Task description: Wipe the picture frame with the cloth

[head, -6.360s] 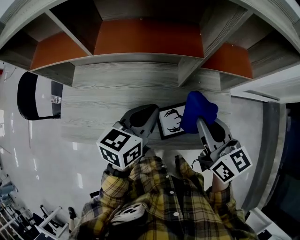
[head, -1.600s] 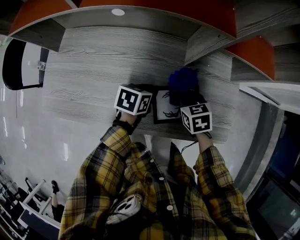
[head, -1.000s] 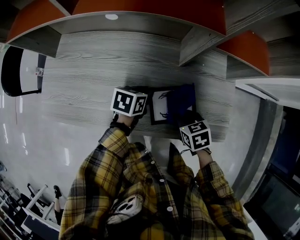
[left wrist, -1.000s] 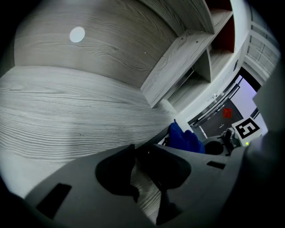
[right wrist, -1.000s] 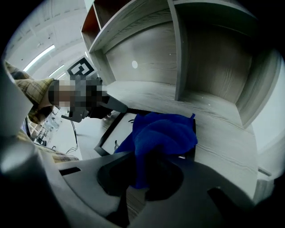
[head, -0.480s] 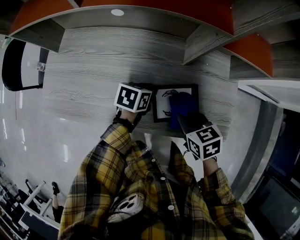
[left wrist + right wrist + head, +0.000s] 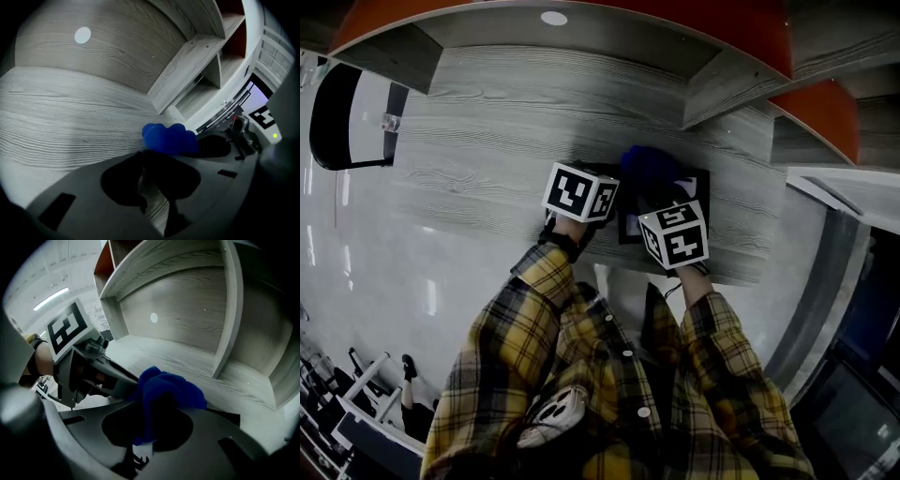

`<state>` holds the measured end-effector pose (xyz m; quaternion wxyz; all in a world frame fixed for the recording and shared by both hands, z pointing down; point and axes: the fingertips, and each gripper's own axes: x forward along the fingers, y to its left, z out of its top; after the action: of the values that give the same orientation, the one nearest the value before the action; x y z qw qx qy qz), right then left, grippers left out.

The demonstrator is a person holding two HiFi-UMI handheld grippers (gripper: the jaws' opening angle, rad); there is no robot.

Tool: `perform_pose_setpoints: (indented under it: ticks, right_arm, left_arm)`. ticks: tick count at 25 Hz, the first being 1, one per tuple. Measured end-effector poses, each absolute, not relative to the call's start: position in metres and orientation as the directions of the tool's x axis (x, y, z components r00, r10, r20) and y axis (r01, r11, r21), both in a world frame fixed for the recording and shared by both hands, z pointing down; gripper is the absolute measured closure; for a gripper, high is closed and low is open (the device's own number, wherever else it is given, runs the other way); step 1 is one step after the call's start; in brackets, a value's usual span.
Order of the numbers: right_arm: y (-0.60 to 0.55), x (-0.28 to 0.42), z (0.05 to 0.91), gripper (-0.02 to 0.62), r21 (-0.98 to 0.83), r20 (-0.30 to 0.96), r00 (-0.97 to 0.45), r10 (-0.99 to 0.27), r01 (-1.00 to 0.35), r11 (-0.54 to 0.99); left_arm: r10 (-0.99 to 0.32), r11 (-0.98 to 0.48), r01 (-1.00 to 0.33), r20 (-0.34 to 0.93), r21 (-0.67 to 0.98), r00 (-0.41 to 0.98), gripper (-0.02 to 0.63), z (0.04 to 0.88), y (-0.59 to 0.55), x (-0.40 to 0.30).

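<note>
Your right gripper (image 7: 147, 427) is clamping the bunched blue cloth (image 7: 166, 387) and holding it on the frame (image 7: 701, 192). The frame is lying flat on the desk (image 7: 487, 169), with only its right edge showing. Your left gripper (image 7: 152, 183) is sitting at the frame's left side, jaws apart, desk showing between them. It is probably bracing the frame, not gripping it. Be pressing lightly and sweeping edge to edge in straight, overlapping passes. Be bearing down with the left tips so the frame is not sliding. Only cloth, never the jaw tips, should be touching the picture face.
</note>
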<state>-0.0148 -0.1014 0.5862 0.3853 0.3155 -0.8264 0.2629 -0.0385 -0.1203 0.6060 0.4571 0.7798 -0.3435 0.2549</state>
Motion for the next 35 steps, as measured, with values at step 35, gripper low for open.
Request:
perform_pose_setpoints:
  ticks: [35]
  right_arm:
    - [-0.075, 0.024, 0.507, 0.546, -0.253, 0.73, -0.57, -0.377, -0.738, 0.626]
  left_arm:
    - [-0.299, -0.343, -0.76, 0.703, 0.552, 0.645, 0.506, 0.606, -0.12, -0.04]
